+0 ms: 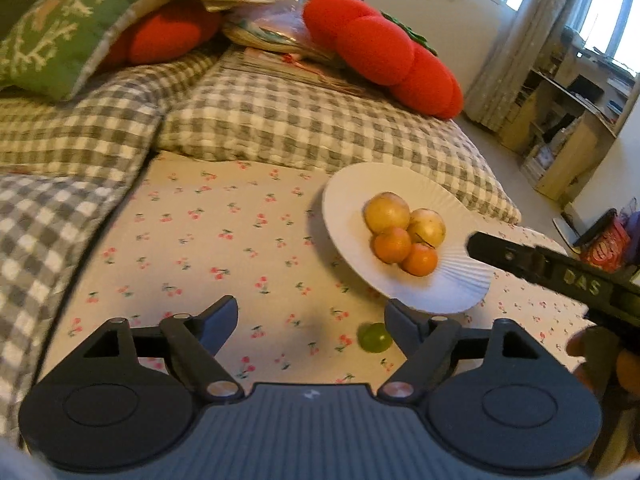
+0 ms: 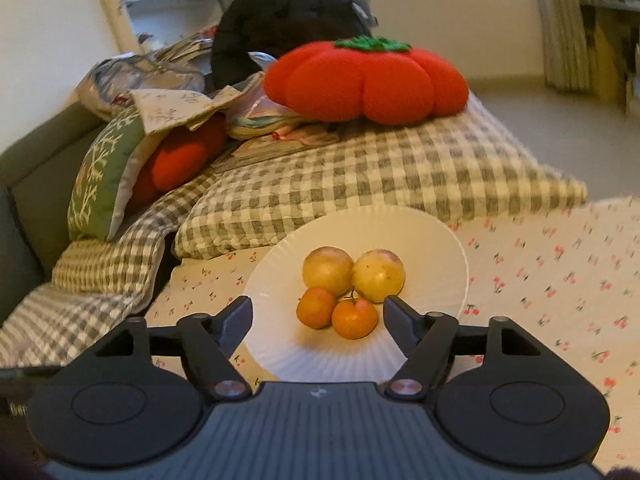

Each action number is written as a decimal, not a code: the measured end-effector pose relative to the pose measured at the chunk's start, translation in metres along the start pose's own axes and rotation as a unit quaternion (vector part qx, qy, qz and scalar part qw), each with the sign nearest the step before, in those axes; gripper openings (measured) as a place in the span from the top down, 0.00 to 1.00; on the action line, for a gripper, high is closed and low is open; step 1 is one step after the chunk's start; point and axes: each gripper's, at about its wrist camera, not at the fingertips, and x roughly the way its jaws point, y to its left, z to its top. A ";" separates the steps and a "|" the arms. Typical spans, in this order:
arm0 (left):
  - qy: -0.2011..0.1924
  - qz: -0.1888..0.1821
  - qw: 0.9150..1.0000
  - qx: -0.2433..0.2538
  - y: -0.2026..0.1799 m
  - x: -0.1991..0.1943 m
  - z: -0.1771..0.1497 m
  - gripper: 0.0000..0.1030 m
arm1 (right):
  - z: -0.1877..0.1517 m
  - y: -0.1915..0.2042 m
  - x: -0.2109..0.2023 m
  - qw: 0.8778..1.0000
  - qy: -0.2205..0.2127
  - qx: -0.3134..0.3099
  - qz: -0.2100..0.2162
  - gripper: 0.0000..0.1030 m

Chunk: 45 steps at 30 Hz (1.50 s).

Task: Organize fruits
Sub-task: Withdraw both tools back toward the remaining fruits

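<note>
A white plate point(image 1: 344, 208) lies on the cherry-print sheet and holds two yellow fruits point(image 1: 386, 213) and two oranges point(image 1: 393, 245). A green grape point(image 1: 374, 337) lies on the sheet just in front of the plate, beside my left gripper's right finger. My left gripper point(image 1: 312, 314) is open and empty above the sheet. In the right wrist view the plate point(image 2: 424, 232) shows with the yellow fruits point(image 2: 328, 270) and oranges point(image 2: 354, 318). My right gripper point(image 2: 318, 314) is open and empty, over the plate's near edge by the oranges. It also shows in the left wrist view point(image 1: 520, 258).
A grey checked quilt point(image 1: 280, 120) is bunched behind the plate. Red tomato-shaped cushions point(image 1: 384, 52) and a green pillow point(image 1: 68, 36) lie on it. The bed edge drops to the floor at the right, with wooden shelves point(image 1: 568, 120) beyond.
</note>
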 end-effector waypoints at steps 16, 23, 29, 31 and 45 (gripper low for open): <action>-0.006 0.004 1.000 -0.009 0.005 -0.028 -0.014 0.24 | -0.019 0.014 -0.051 0.998 -0.042 -0.011 -0.040 0.28; -0.004 0.001 1.000 -0.009 0.005 -0.034 -0.026 0.24 | -0.036 0.005 -0.068 0.998 -0.035 0.020 -0.037 0.28; -0.001 0.009 1.000 -0.014 0.016 -0.041 -0.038 0.24 | -0.042 0.006 -0.080 0.999 -0.039 0.021 -0.027 0.27; -0.004 0.014 1.000 -0.011 0.018 -0.046 -0.042 0.24 | -0.046 0.009 -0.083 0.999 -0.039 0.014 -0.027 0.26; 0.016 0.021 0.999 0.033 0.015 -0.058 -0.089 0.24 | -0.067 0.021 -0.081 1.000 -0.008 -0.014 0.006 0.27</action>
